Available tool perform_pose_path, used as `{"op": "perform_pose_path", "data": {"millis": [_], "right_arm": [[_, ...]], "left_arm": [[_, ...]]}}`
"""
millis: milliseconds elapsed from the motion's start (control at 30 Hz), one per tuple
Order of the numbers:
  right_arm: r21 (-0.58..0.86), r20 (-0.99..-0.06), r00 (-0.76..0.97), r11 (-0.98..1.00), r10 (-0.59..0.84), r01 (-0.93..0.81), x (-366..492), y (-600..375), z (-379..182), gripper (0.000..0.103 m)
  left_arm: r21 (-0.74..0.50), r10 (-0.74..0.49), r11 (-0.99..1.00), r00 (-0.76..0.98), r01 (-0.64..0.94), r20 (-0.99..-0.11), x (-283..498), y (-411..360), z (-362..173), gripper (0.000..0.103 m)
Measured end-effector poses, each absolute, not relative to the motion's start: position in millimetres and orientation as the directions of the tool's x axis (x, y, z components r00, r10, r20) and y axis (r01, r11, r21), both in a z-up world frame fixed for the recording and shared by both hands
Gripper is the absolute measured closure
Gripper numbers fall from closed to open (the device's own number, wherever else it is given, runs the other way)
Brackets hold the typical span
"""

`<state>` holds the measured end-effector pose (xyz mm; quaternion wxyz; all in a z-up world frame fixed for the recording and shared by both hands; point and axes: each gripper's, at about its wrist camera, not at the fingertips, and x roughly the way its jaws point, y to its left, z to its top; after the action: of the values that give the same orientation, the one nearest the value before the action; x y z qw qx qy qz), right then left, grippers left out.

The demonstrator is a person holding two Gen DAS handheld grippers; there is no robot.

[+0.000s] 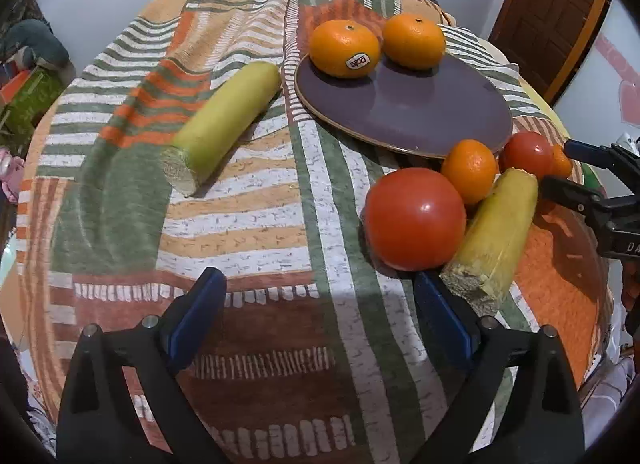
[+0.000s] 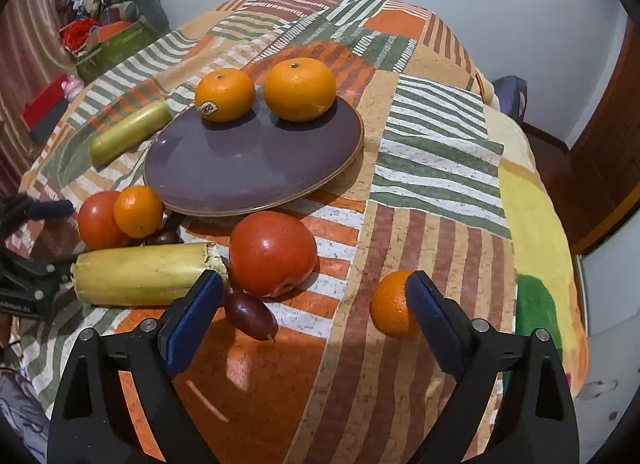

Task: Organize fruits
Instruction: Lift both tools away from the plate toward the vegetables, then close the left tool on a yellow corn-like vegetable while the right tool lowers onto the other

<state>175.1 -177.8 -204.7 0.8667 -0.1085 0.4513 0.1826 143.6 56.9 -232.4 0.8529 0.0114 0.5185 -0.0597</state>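
A purple plate (image 1: 420,112) (image 2: 240,168) holds two oranges: one with a sticker (image 1: 345,48) (image 2: 225,94) and one plain (image 1: 414,40) (image 2: 300,89). On the cloth lie a large tomato (image 1: 415,218) (image 2: 273,252), a small orange (image 1: 469,170) (image 2: 138,211), a second tomato (image 1: 528,154) (image 2: 96,220), a cut yellow-green squash piece (image 1: 494,236) (image 2: 144,274) and another squash piece (image 1: 224,120) (image 2: 130,131). A small orange (image 2: 390,304) touches the right finger of my right gripper (image 2: 314,304), which is open. A dark grape (image 2: 250,316) lies between its fingers. My left gripper (image 1: 320,304) is open and empty.
The table is covered by a patterned cloth (image 1: 260,204) (image 2: 432,168). My right gripper shows at the right edge of the left wrist view (image 1: 576,176). A second dark grape (image 2: 162,238) lies behind the squash. Clutter (image 2: 104,36) and a wooden door (image 1: 552,12) stand beyond the table.
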Motion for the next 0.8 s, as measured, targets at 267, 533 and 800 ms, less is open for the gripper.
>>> {"op": "perform_pose_path", "data": {"millis": [267,533,800], "right_arm": [[0.021,-0.817,0.507,0.893,0.275,-0.45,173.2,-170.3,-200.0,0.011],[0.004,-0.8,0.535,0.894,0.272,-0.449,159.2,-167.1,-186.3,0.011],[0.103,-0.799,0.49,0.882,0.349,-0.461,136.1,-164.2,-178.0,0.011]], "left_arm": [[-0.051,-0.118,0.986,0.457,0.156,-0.881,131.1,43.7,-222.7,0.011],[-0.075,-0.178,0.97,0.463,0.231,-0.869,113.9,22.4,-209.9,0.011],[-0.096,-0.233,0.95,0.469,0.298,-0.852,108.6,-1.6,-203.6,0.011]]}}
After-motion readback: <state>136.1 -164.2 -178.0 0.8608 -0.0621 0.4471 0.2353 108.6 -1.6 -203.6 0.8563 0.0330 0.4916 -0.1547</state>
